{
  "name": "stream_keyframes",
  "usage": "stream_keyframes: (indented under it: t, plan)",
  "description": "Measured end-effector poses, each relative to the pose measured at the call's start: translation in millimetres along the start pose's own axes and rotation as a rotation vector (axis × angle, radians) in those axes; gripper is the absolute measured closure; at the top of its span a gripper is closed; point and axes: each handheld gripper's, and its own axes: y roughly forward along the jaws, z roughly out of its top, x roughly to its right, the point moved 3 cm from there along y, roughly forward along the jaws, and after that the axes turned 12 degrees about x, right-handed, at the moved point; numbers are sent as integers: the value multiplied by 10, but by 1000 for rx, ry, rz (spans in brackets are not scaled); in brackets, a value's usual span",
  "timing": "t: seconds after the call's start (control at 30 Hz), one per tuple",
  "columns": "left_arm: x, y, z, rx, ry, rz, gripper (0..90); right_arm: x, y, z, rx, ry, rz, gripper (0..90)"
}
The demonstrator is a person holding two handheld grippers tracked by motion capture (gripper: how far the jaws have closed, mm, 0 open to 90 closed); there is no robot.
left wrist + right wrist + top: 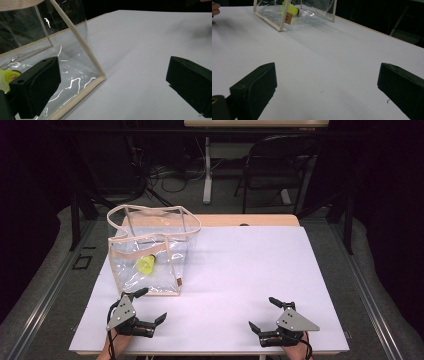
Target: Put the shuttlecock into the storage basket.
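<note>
A clear plastic bag [150, 251] with beige trim and handles stands upright on the left half of the white table. Inside it lies a yellow shuttlecock [145, 265], also seen through the bag wall [5, 76] and from the far side [291, 9]. My left gripper [151, 305] is open just in front of the bag's near right corner [101, 76], with nothing between its jaws. My right gripper [264, 313] is open near the table's front right edge, over bare table, well away from the bag [294, 13].
The white table top [250, 270] stretches bare between and beyond the grippers. A wooden strip [240, 220] runs along the far edge. Behind the table stand a black chair [280, 165] and a table leg [207, 170] among cables on the floor.
</note>
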Motion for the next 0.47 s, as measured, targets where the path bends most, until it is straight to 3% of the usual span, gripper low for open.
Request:
stream_keyframes:
  t: [0.47]
  plan:
    - [34, 55, -46, -33, 4, -20, 0, 0, 2, -4, 0, -2, 4, 20]
